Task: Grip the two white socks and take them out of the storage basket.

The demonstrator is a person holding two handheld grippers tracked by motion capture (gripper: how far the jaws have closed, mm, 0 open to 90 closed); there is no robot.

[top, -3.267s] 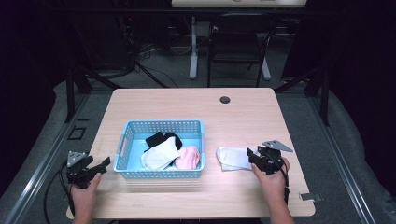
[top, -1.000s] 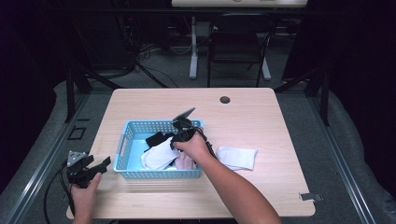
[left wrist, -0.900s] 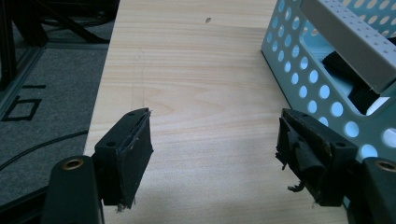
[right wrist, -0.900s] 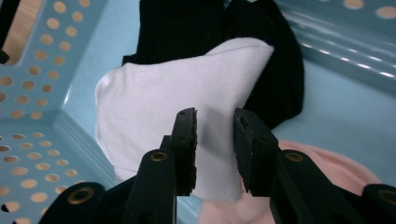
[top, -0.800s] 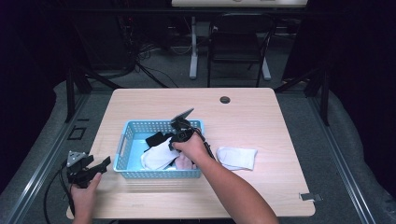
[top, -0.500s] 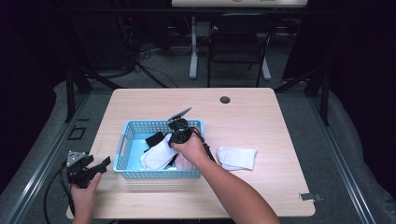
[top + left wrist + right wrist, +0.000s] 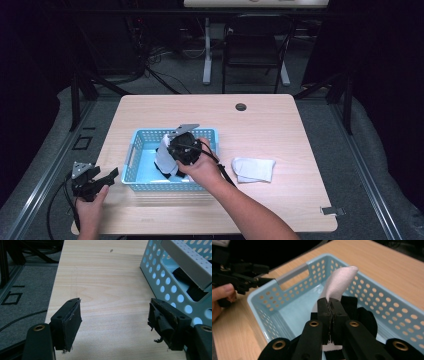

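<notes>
The right gripper (image 7: 331, 305) has its jaws pinched tight on a soft white sock (image 7: 339, 280), held up over the blue plastic basket (image 7: 387, 302) full of round holes. Something black, maybe another sock (image 7: 362, 315), lies underneath. The left gripper (image 7: 115, 317) rests wide open and empty on the smooth wooden table (image 7: 105, 285), left of the basket.

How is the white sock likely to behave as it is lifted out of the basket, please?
Probably floppy: the white sock bends over above the shut jaws of the right hand-held gripper and hangs loosely below it in the high view. It is likely light, since a thin pinch carries it. It may snag the black sock lying beneath it.
</notes>
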